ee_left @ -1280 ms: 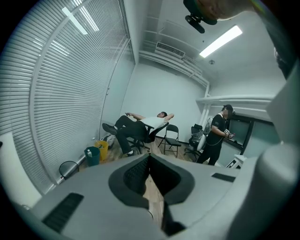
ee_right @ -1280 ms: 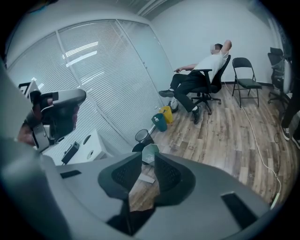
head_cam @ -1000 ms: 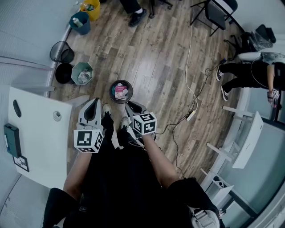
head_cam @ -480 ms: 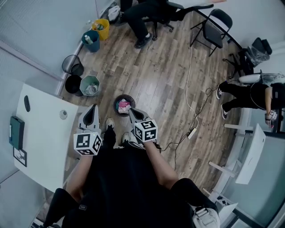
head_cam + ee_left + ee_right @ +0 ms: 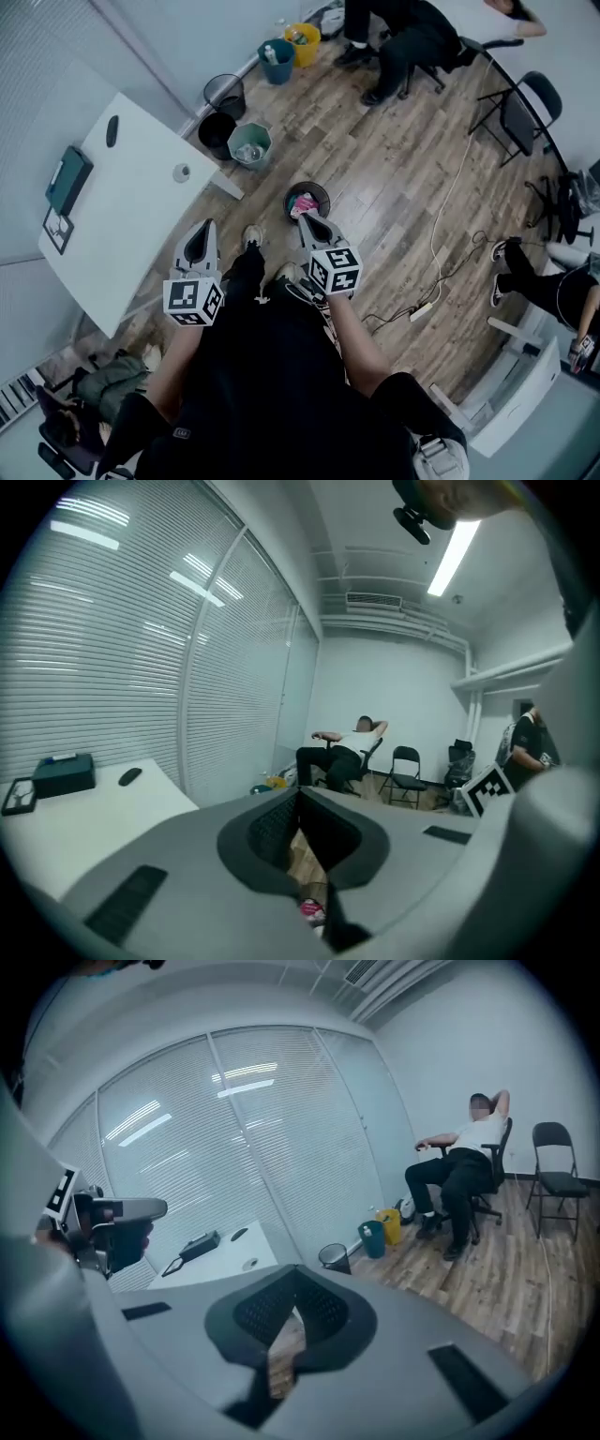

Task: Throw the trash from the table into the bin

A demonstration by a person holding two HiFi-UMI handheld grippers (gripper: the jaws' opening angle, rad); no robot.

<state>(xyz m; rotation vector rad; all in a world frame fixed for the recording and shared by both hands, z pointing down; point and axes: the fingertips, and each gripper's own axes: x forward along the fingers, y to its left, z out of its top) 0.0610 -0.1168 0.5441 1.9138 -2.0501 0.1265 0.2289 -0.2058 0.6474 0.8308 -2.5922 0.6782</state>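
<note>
1. Since a second ago the view is swinging round. The bin (image 5: 289, 195), which was lying ahead between the two grippers, is now sitting right past the tips of the right gripper (image 5: 305, 217). The white table (image 5: 122, 220), earlier at the left edge, is now spreading out ahead and to the left of the left gripper (image 5: 209, 225).
2. The right gripper is keeping its jaws pressed together at the tips and is gripping nothing. Its shells are smooth grey plastic, and the dark ribbed pads (image 5: 262, 1312) are framing an oval hollow behind the tips.
3. The left gripper is showing the same form, with its jaws meeting at the tips and nothing between them.
4. Each gripper is carrying a black-and-white marker cube at its rear.
5. The trash (image 5: 300, 201), a crumpled pink and white wrapper, is lying inside the round dark bin, just beyond the right gripper.
6. A small round object (image 5: 181, 172) is resting on the smooth tabletop, ahead and left of the left gripper. A dark teal box (image 5: 69, 178) is lying farther out.
7. Both bare forearms are reaching forward from the black-clothed body. The grippers are pointing forward, well apart, over the wood-plank floor (image 5: 394, 206).
</note>
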